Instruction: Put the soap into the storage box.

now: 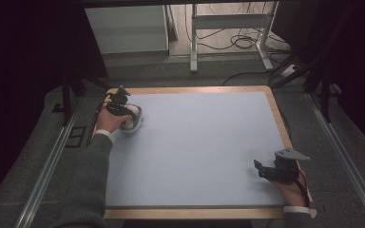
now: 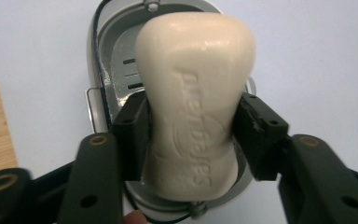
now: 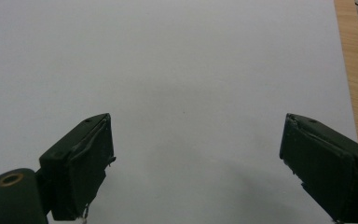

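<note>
Left gripper [image 2: 191, 135] pinching embossed, unreadable soap bar [image 2: 193, 93] over dish [image 2: 103, 70], right gripper [image 3: 196, 163] spread.

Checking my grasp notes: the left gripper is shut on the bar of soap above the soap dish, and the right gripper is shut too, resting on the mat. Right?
Not quite: the right gripper is open, jaws wide apart over the mat, as the right gripper view shows. The left gripper does clamp the bar of soap above the soap dish.

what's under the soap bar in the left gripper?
Under the soap bar, clamped in the left gripper, sits a metal soap dish with a slotted drain insert on the table. The bar covers most of the dish's inside.
</note>
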Demonstrator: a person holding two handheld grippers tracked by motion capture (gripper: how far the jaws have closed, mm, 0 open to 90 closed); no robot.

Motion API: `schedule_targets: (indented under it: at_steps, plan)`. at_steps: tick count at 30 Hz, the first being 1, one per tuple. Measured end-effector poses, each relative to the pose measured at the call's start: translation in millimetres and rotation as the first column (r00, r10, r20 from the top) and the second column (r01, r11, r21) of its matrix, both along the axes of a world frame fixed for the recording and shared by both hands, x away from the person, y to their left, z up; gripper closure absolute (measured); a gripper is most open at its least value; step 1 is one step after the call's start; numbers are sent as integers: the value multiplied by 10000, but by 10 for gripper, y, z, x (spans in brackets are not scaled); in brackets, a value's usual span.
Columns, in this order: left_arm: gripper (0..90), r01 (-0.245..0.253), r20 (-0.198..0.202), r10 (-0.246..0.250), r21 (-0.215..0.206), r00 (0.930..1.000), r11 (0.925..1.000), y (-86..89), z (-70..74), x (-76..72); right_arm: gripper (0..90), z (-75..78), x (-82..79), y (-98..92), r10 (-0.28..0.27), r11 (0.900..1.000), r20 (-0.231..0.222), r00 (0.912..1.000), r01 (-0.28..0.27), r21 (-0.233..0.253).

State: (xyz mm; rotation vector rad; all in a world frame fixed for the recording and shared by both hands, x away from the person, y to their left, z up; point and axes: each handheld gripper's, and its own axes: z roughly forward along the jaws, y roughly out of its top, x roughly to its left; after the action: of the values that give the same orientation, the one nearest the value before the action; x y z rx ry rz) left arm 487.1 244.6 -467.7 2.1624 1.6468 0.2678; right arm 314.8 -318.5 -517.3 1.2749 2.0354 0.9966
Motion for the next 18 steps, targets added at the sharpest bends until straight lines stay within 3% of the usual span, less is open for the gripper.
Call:
schedule_targets:
  at_steps: [2,11,15,18]
  plan:
    - [377,75,154,-72,-177,9999,9998,-16,31,-18,94,-1,0,-2,-12,10000,2,10000,12,33]
    - [295,550,785,-491,-752,9957,9957,-74,173,-172,94,-34,20,-5,5,10000,-101,9999,-4,30]
    - [283,820,1259,-653,-1322,9899,9878,-81,251,-328,94,-46,28,-1,97,10000,-105,9999,-97,-11]
    - [275,1148,1457,-939,-1428,9849,9831,-111,277,-441,94,-35,28,-17,77,10000,-84,9999,-76,56]
